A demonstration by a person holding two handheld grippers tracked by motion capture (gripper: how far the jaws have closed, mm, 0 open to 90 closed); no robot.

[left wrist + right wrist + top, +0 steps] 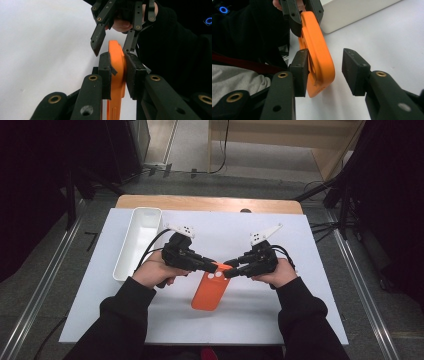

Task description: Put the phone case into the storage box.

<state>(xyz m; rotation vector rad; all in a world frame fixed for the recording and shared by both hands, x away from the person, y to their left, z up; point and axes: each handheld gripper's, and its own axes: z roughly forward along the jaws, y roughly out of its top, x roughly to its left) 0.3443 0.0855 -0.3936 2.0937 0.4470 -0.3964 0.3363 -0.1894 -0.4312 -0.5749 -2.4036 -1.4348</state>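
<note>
An orange phone case [208, 292] is lifted edge-up over the white sheet, between the two hands. My left gripper [215, 266] is shut on its upper end; in the left gripper view the pads [105, 72] press both faces of the case [117, 85]. My right gripper [228, 271] faces it from the other side and stands open. In the right gripper view the case [317, 50] lies between the jaws of the right gripper [325, 72]. It is close against the left-hand pad [300, 72], with a wide gap to the other. The left gripper [303, 15] shows farther off, clamped on the case.
A long white tray [124, 255] stands at the left of the white sheet [260, 320], also seen in the right gripper view as a white tray [352, 12]. A wooden table edge [210, 202] runs along the back. Dark stands and cables ring the table.
</note>
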